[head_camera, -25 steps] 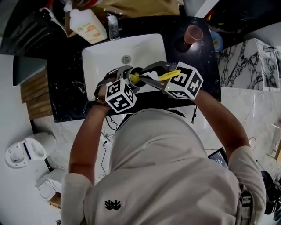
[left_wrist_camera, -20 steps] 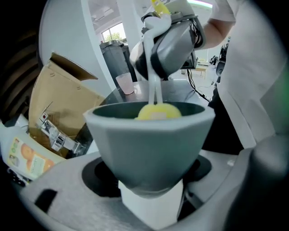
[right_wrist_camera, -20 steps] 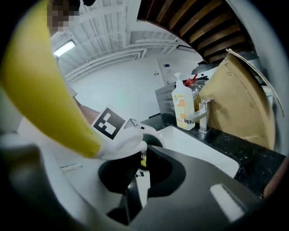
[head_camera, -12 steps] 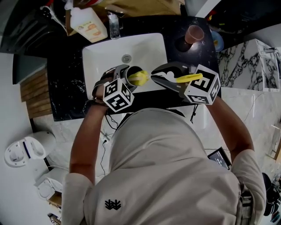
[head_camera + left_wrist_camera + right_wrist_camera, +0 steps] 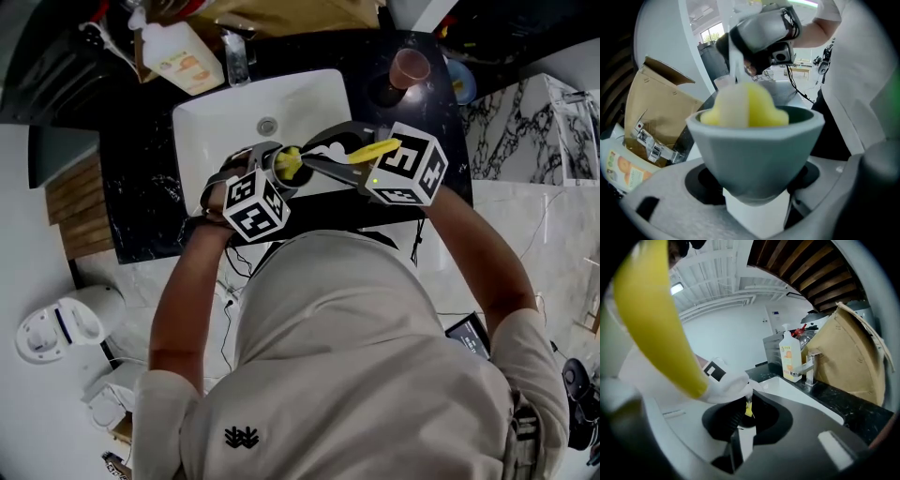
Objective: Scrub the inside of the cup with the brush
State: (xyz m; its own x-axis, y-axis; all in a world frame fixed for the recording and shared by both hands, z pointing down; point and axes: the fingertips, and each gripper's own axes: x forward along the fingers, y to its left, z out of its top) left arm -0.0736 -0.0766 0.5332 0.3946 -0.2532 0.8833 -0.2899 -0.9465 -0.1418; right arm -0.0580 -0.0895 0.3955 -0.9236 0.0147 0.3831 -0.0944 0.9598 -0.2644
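Looking down, I see my left tongs (image 5: 274, 161) clamped on the grey cup (image 5: 754, 150) (over the white sink (image 5: 225, 112)). My right tongs (image 5: 743, 420) pinch the brush (image 5: 377, 150), its yellow head inside the cup.

You are at a washroom-style counter: 1 white sink (image 5: 225, 117) set in a black stone top (image 5: 141, 178), 1 tap (image 5: 236, 54), 1 soap bottle (image 5: 180, 54).

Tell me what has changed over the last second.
The right tongs drew the brush rightward until its yellow head sat at the mouth of the cup, then pushed it back in. The left tongs kept the cup gripped over the sink; both grips unchanged.
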